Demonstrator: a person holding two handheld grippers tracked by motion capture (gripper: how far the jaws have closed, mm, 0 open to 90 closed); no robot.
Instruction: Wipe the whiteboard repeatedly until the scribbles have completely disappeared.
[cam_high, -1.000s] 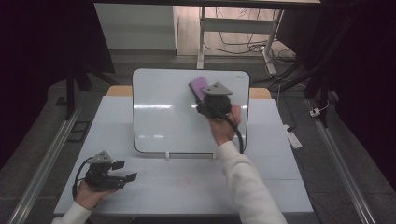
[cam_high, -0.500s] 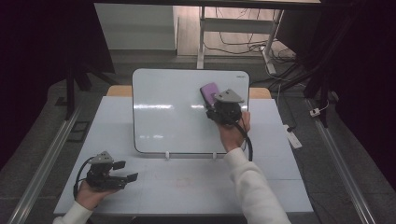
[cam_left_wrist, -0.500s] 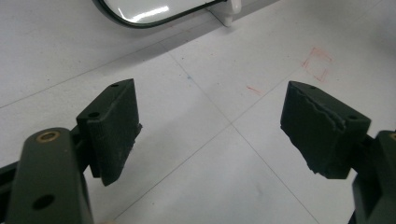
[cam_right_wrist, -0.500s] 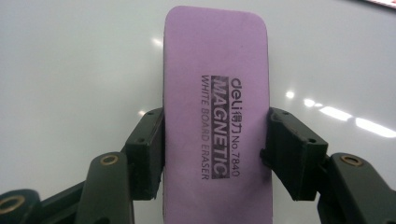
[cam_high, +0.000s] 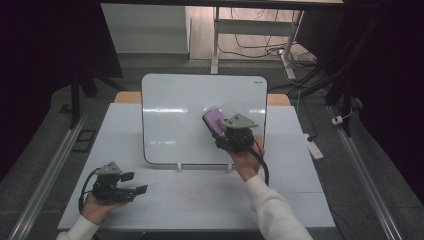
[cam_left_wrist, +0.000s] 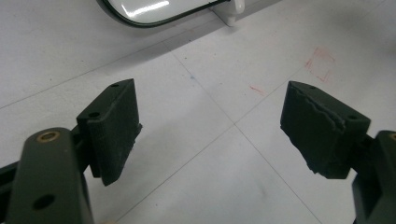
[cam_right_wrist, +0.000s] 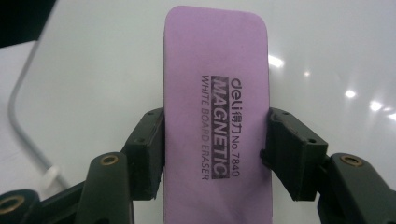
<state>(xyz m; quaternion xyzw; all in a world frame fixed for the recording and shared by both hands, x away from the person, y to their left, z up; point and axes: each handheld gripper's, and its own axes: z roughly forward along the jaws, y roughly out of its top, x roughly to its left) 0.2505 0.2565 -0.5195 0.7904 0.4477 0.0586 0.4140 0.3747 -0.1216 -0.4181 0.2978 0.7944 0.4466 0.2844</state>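
Note:
A white board (cam_high: 180, 115) with a dark rim stands tilted on small feet at the back of the table. My right gripper (cam_high: 220, 129) is shut on a purple magnetic whiteboard eraser (cam_high: 215, 120) and holds it over the board's right half. In the right gripper view the eraser (cam_right_wrist: 217, 112) sits between both pads (cam_right_wrist: 147, 149), its printed face toward the camera, with the board's white surface (cam_right_wrist: 93, 70) behind it. My left gripper (cam_high: 136, 183) rests low at the table's front left, open, nothing between its pads (cam_left_wrist: 116, 126).
The pale table (cam_high: 200, 195) carries faint red pen marks (cam_left_wrist: 320, 63) in the left gripper view, along with the board's lower rim (cam_left_wrist: 154, 16) and one white foot (cam_left_wrist: 232, 7). A white remote-like object (cam_high: 315, 149) lies off the table's right edge. Dark frames and cables stand behind.
My right gripper has carried the eraser down and toward the front over the board's right half. The left gripper has stayed where it was.

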